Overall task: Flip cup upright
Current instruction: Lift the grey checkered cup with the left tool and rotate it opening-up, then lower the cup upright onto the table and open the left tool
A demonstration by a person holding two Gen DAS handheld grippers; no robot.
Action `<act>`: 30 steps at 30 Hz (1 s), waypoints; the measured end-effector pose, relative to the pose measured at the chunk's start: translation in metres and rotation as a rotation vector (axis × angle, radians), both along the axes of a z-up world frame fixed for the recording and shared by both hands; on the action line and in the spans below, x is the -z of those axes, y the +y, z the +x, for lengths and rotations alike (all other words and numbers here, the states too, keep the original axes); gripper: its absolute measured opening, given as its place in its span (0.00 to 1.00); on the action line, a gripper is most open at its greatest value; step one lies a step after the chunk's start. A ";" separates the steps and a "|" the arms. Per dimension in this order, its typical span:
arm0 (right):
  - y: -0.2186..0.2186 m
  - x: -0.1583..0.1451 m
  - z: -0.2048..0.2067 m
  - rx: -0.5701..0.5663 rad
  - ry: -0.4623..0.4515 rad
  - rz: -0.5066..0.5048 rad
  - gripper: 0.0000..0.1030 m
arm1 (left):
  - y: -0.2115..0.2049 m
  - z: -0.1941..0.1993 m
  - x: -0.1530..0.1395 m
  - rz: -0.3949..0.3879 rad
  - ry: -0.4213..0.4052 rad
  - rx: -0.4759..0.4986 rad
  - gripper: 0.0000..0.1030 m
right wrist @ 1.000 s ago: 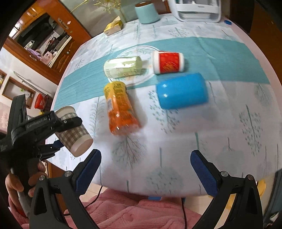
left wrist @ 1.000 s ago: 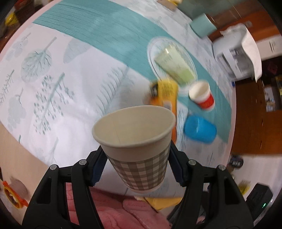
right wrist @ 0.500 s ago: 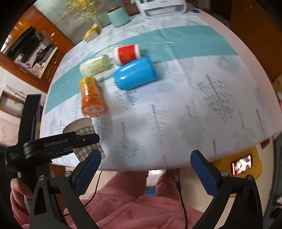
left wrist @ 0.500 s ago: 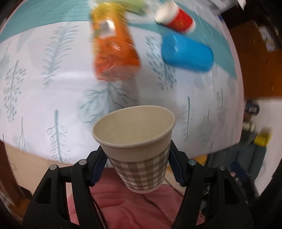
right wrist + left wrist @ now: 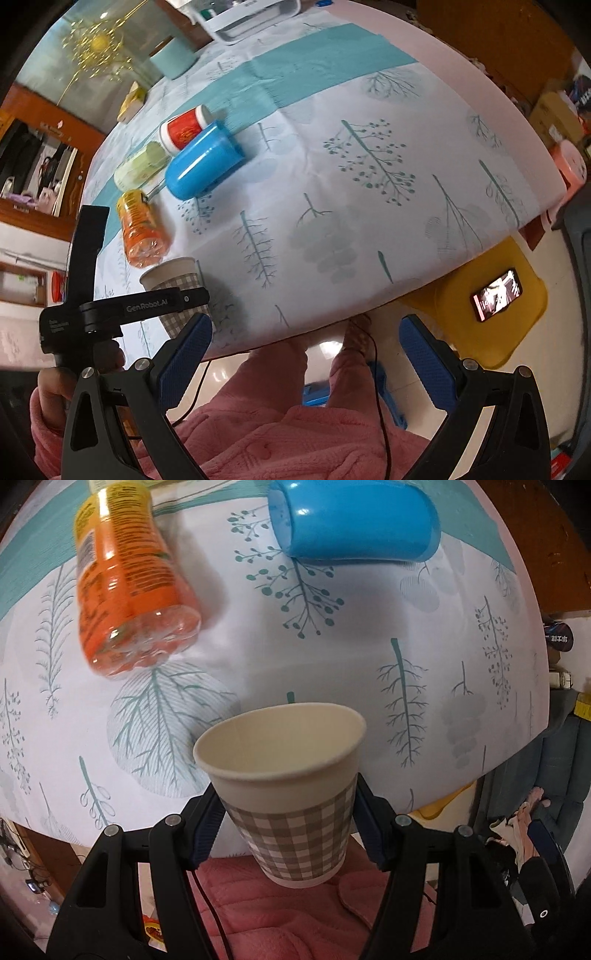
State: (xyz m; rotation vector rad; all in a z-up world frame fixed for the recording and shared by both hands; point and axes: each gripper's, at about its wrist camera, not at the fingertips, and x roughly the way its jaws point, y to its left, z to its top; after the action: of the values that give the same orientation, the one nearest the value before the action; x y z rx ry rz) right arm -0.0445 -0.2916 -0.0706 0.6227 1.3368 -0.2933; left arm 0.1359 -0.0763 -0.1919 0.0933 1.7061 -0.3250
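My left gripper (image 5: pixel 286 830) is shut on a checked paper cup (image 5: pixel 291 805), mouth up and upright, held at the table's near edge over the tablecloth (image 5: pixel 406 664). In the right wrist view the same cup (image 5: pixel 173 280) shows behind the left gripper's black body (image 5: pixel 125 306). My right gripper (image 5: pixel 306 350) is open and empty, off the table's near edge above the person's pink lap.
An orange bottle (image 5: pixel 129 583) and a blue cup (image 5: pixel 354 520) lie on their sides beyond the paper cup. A red-and-white cup (image 5: pixel 184 129) and a pale green cup (image 5: pixel 138 171) lie further back. A yellow stool (image 5: pixel 491 302) with a phone stands right of the table.
The left gripper has carried the cup forward and lower toward the near table edge; the bottle and blue cup now loom closer. The right gripper has drawn back and swung to the right.
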 end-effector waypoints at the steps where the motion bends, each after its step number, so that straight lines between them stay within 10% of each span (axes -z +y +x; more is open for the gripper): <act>1: -0.001 0.001 0.001 0.004 0.002 0.003 1.00 | -0.003 0.001 0.002 0.002 0.005 0.002 0.60; 16: 0.002 0.009 0.022 -0.022 0.007 0.055 1.00 | -0.007 0.019 -0.007 0.028 0.036 -0.001 0.64; 30: 0.009 0.008 0.027 -0.066 -0.045 0.144 1.00 | 0.026 -0.004 -0.090 -0.079 -0.074 -0.099 0.64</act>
State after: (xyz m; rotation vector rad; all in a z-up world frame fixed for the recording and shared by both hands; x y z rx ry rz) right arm -0.0180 -0.2824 -0.0786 0.7007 1.3400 -0.1293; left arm 0.1316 -0.0506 -0.1015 -0.0362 1.6167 -0.3111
